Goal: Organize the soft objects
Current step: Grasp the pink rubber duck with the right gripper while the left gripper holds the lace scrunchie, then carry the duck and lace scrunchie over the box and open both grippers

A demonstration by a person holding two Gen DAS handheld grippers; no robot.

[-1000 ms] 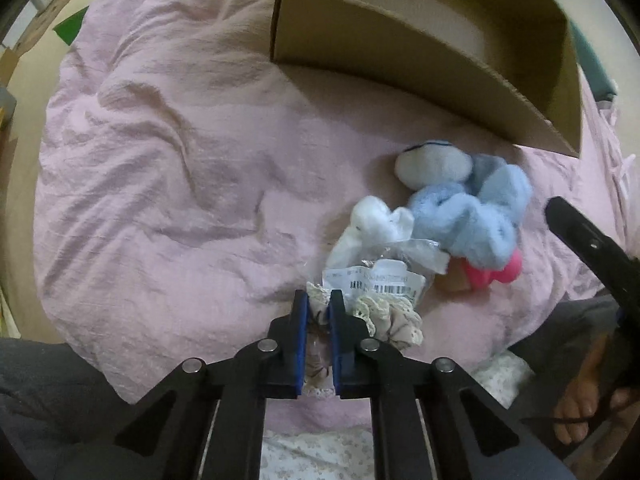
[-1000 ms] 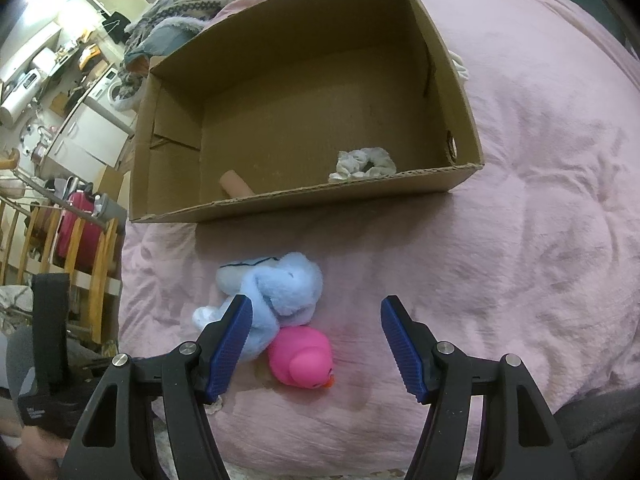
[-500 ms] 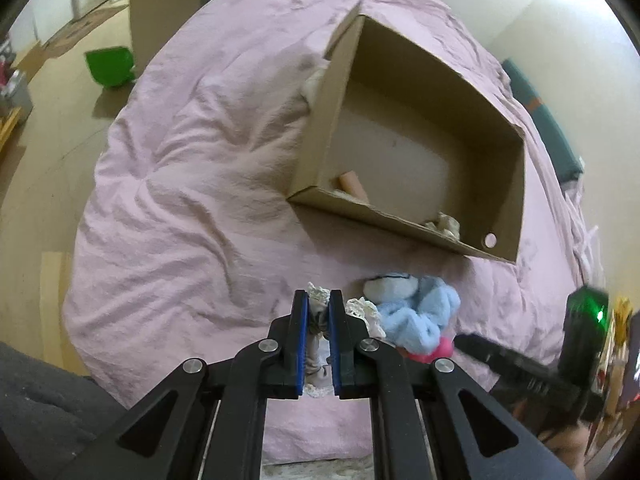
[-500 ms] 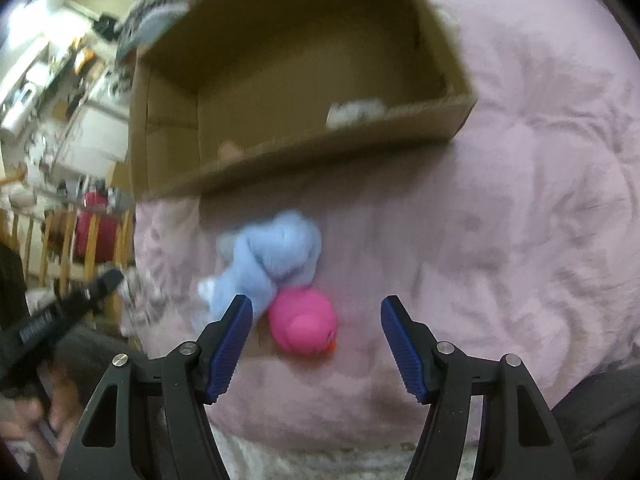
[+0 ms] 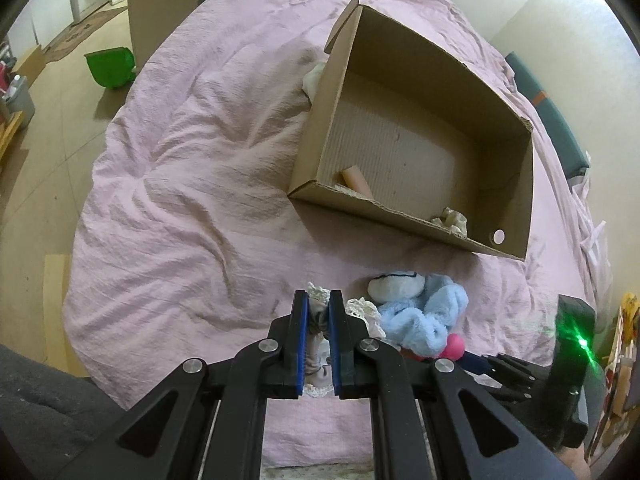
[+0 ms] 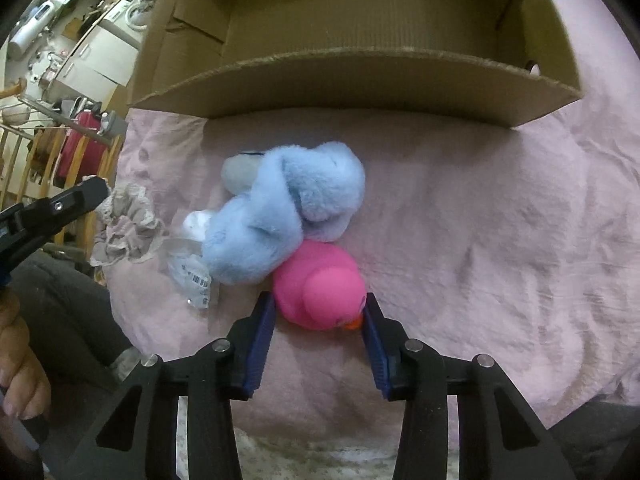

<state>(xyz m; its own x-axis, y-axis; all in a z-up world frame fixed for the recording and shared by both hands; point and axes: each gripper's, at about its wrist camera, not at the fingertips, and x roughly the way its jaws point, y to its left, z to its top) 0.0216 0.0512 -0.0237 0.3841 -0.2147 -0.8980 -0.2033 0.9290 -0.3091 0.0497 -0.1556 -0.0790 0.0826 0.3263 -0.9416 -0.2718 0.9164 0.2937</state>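
My left gripper [image 5: 319,300] is shut on a grey lace-trimmed scrunchie [image 5: 318,322] and holds it above the pink bedspread; the scrunchie also shows in the right wrist view [image 6: 128,224]. My right gripper [image 6: 318,310] has its jaws around a pink rubber duck [image 6: 320,290] on the bed, both pads at its sides. A light blue plush toy [image 6: 280,220] lies against the duck, also in the left wrist view [image 5: 420,312]. The open cardboard box [image 5: 412,216] holds a beige tube [image 5: 356,180] and a cream scrunchie [image 5: 452,220].
A crumpled plastic wrapper with a barcode [image 6: 192,268] lies left of the blue plush. A pink bedspread [image 5: 192,168] covers the bed. A green bin [image 5: 110,68] stands on the floor at the far left. A grey-clad leg [image 6: 68,312] is at the bed's edge.
My left gripper has lifted the lace scrunchie off the bed and pulled back. My right gripper has come down and narrowed its jaws around the pink duck.
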